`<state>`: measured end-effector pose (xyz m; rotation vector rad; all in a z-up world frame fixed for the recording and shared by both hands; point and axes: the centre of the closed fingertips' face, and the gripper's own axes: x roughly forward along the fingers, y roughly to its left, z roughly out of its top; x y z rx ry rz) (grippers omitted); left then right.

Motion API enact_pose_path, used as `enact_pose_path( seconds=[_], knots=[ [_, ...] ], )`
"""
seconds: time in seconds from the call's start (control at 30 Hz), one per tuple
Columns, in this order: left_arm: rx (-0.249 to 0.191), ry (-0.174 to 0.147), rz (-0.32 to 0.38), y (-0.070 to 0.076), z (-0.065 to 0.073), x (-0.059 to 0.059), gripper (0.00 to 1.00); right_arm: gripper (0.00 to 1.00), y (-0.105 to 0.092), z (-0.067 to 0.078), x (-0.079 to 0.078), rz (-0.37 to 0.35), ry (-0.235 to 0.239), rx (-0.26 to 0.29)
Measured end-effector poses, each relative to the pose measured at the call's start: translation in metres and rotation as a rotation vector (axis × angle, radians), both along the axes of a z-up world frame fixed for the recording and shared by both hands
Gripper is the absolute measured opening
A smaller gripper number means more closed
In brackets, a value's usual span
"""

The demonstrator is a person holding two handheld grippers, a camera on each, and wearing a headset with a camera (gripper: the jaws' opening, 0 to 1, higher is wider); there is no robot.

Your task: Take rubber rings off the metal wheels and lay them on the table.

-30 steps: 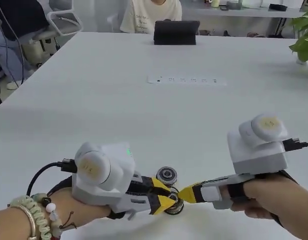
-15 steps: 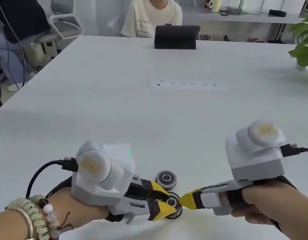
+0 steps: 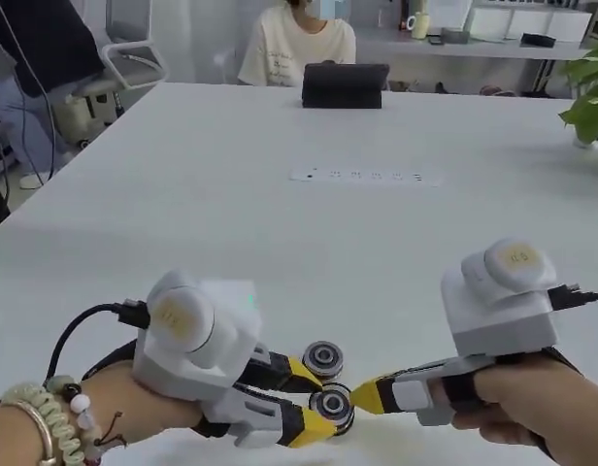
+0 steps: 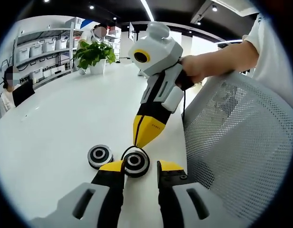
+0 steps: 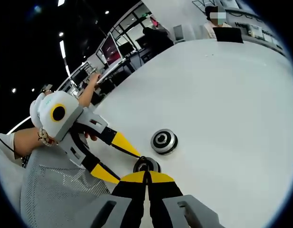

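Shows the right tongs [image 5: 147, 175] clenched on the rubber ring [image 4: 129, 150], with a thin black loop of it drawn up off the near metal wheel [image 4: 136, 163]. Shows the left tongs [image 4: 141, 167] released and spread, straddling that wheel on the tabletop [image 3: 377, 252], with one jaw against the rim and the other just beside it: bracing, by the look of it, rather than gripping.

Against the head views of a second and half a second ago, places the right tongs' tip slightly farther out from the wheel, and brings more of the wheel's face into sight between the left jaws. Discounts part of this as camera shift. Suggests peeling under way but unfinished, with most of the ring seemingly seated on the wheel. Leaves the second wheel [image 4: 100, 156], near the first, with its ring untouched.

Marks the tabletop's near edge close beside the work, with a mesh chair back [image 4: 232, 137] directly beyond it, so little room toward the person. Offers broad bare surface ahead for laying the ring, as far as the power strip [image 3: 365, 177]. Places a dark tablet [image 3: 344, 85] and a seated person [image 3: 297, 44] at the far end, well apart.
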<state>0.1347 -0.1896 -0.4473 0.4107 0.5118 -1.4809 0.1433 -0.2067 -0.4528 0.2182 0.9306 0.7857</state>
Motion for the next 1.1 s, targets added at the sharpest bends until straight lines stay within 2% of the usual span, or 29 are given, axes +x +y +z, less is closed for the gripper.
enact_pose_path(
  seconds=[0.07, 0.13, 0.2, 0.27, 0.3, 0.37, 0.4, 0.43, 0.5, 0.53, 0.57, 0.63, 0.7, 0.77, 0.8, 0.87, 1.1],
  knots=[
    [-0.004, 0.002, -0.007, 0.0, 0.004, 0.0, 0.29, 0.0, 0.0, 0.004, 0.0, 0.0, -0.01, 0.005],
    [-0.018, 0.033, -0.01, -0.001, 0.011, -0.003, 0.35, 0.0, 0.0, 0.006, 0.001, -0.001, -0.016, 0.01],
    [-0.044, 0.037, -0.017, -0.002, 0.022, -0.005, 0.36, 0.0, 0.0, 0.008, 0.001, -0.005, -0.021, 0.011],
    [-0.056, 0.025, -0.02, -0.001, 0.031, -0.004, 0.37, 0.0, -0.001, 0.009, 0.003, -0.01, -0.027, 0.013],
    [-0.057, 0.029, -0.022, 0.0, 0.034, -0.004, 0.38, 0.0, -0.002, 0.012, 0.004, -0.018, -0.032, 0.018],
    [-0.053, 0.056, -0.019, 0.002, 0.038, -0.005, 0.44, 0.0, -0.003, 0.015, 0.005, -0.028, -0.034, 0.03],
    [-0.047, 0.074, -0.015, 0.004, 0.039, -0.006, 0.49, 0.0, -0.004, 0.017, 0.006, -0.034, -0.048, 0.042],
    [-0.042, 0.079, -0.007, 0.004, 0.042, -0.005, 0.58, 0.0, -0.006, 0.017, 0.005, -0.042, -0.03, 0.037],
    [-0.049, 0.052, -0.008, 0.005, 0.049, -0.005, 0.68, 0.0, -0.008, 0.021, 0.008, -0.052, -0.058, 0.035],
    [-0.056, 0.03, -0.011, 0.007, 0.055, -0.004, 0.7, 0.0, -0.008, 0.023, 0.008, -0.056, -0.059, 0.038],
    [-0.061, 0.022, -0.008, 0.008, 0.059, -0.003, 0.7, 0.0, -0.008, 0.025, 0.009, -0.058, -0.065, 0.046],
    [-0.072, 0.023, 0.006, 0.012, 0.067, -0.001, 0.69, 0.0, -0.007, 0.028, 0.01, -0.061, -0.071, 0.054],
    [-0.079, 0.025, 0.014, 0.016, 0.072, -0.002, 0.72, 0.0, -0.007, 0.028, 0.01, -0.055, -0.083, 0.039],
    [-0.071, 0.004, 0.024, 0.022, 0.076, -0.001, 0.76, 0.0, -0.007, 0.028, 0.01, -0.043, -0.096, 0.022],
    [-0.057, -0.021, 0.03, 0.027, 0.077, 0.0, 0.78, 0.0, -0.007, 0.028, 0.01, -0.039, -0.097, 0.021],
    [-0.044, -0.046, 0.032, 0.033, 0.08, -0.002, 0.8, 0.0, -0.007, 0.03, 0.01, -0.035, -0.1, 0.024],
    [-0.053, -0.066, 0.07, 0.052, 0.088, -0.009, 0.82, 0.0, -0.005, 0.033, 0.009, -0.033, -0.105, 0.036]
  ],
)
